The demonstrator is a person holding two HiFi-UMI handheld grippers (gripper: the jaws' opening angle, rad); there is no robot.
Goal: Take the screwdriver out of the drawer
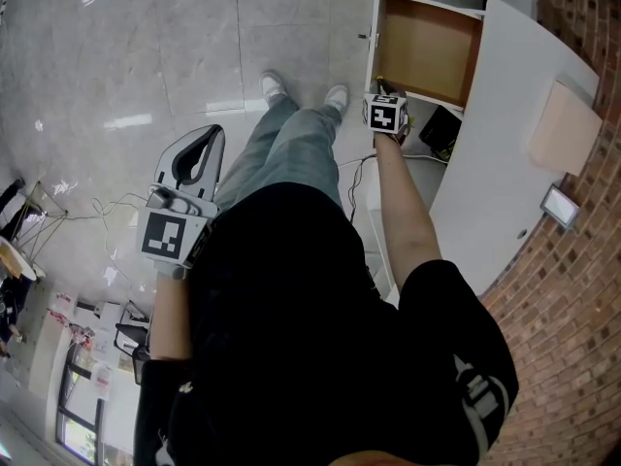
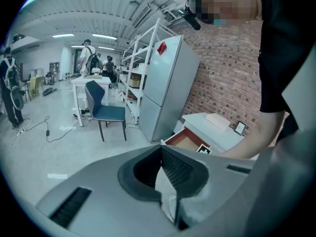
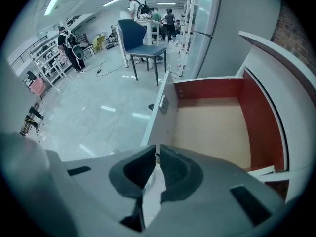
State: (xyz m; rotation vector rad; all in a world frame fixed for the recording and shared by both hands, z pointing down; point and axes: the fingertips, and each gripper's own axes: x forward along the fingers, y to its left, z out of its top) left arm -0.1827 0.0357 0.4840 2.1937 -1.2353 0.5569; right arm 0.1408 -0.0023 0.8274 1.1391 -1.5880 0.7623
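Nearest in the head view is the person's black shirt (image 1: 320,338), filling the lower middle of the frame, with a bare arm running out from each side.

The left gripper (image 1: 209,140) sits at centre left over the grey floor (image 1: 116,76). In the left gripper view its (image 2: 160,149) jaws meet at the tips with nothing between them.

The right gripper (image 1: 384,90) is at upper centre, at the near front corner of the open drawer (image 1: 427,47). In the right gripper view its (image 3: 158,151) jaws are drawn in to a thin slit on a slim thing that reads as the screwdriver (image 3: 157,155). Only a small dark bit shows between the tips there. In the head view a yellow bit of the screwdriver (image 1: 381,80) pokes out just past the marker cube.

Beyond the jaws the drawer (image 3: 261,117) has red side walls and a bare tan bottom. It belongs to a white desk (image 1: 495,144) at upper right, which stands against a brick wall (image 1: 572,289).

Below the drawer are jeans (image 1: 281,153) and white shoes (image 1: 275,87). Far off in the right gripper view stands a blue chair (image 3: 143,46).
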